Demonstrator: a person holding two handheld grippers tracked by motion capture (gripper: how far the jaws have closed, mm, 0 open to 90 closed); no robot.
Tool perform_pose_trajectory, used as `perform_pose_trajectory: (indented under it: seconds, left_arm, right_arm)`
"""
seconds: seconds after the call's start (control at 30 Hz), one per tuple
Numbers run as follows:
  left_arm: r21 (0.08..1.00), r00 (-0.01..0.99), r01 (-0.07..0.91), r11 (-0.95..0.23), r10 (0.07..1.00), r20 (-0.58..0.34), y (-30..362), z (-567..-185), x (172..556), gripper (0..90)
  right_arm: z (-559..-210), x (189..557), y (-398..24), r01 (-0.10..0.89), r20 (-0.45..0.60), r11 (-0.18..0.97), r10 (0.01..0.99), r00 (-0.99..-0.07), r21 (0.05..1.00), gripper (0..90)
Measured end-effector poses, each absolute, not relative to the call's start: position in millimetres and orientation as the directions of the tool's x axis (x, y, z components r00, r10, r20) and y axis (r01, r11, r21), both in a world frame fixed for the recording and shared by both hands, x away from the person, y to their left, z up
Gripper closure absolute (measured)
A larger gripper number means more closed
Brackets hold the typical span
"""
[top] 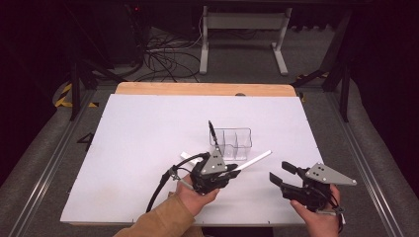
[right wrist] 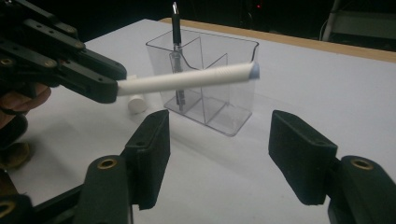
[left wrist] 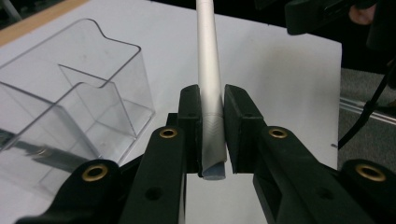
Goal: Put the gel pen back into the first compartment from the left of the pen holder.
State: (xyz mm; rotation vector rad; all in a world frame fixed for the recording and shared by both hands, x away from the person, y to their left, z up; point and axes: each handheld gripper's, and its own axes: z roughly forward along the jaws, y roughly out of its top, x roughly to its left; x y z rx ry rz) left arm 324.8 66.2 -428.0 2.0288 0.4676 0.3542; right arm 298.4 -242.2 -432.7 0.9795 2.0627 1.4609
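Left claw [left wrist: 214, 135] clenched on my white pen [left wrist: 208, 70], held off the table [top: 148, 138], pointing right, just before the clear holder [top: 236, 143]. Black pen [top: 212, 131] stands in holder. Right claw [right wrist: 219, 158] spread wide, grasping nothing, nearby.

Bright, evenly lit white table [top: 148, 148] against dark surroundings; soft shadows, slight close-range blur.

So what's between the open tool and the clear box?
The white pen held by the left tool crosses before the clear box, seen from the right tool.
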Motion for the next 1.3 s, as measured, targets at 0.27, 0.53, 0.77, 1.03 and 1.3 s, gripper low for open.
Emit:
perform_pose_trajectory:
  seconds: [0.27, 0.53, 0.77, 1.03, 1.3]
  left_arm:
    - [0.915, 0.865, 0.149, -0.374, 0.498, 0.063, 98.8, -426.3, 316.2, 78.5]
    - [0.92, 0.855, 0.137, -0.367, 0.512, 0.077, 112.2, -426.4, 312.0, 78.5]
    - [0.922, 0.858, 0.121, -0.368, 0.506, 0.09, 118.1, -426.3, 308.9, 78.4]
    - [0.925, 0.865, 0.113, -0.364, 0.495, 0.089, 118.8, -427.9, 306.4, 78.4]
    - [0.92, 0.868, 0.115, -0.375, 0.488, 0.091, 119.5, -431.6, 307.5, 78.4]
  right_arm:
    - [-428.8, 300.3, -228.9, 0.279, 0.052, 0.2, 0.72, -0.692, 0.939, 37.6]
    - [-425.4, 309.1, -206.7, 0.268, 0.056, 0.213, 0.678, -0.733, 0.94, 35.7]
    - [-422.7, 318.9, -186.6, 0.269, 0.07, 0.218, 0.641, -0.764, 0.938, 34.9]
    - [-419.3, 328.7, -166.3, 0.271, 0.087, 0.222, 0.603, -0.793, 0.937, 34.4]
    - [-416.3, 332.5, -157.9, 0.27, 0.097, 0.215, 0.587, -0.804, 0.939, 34.4]
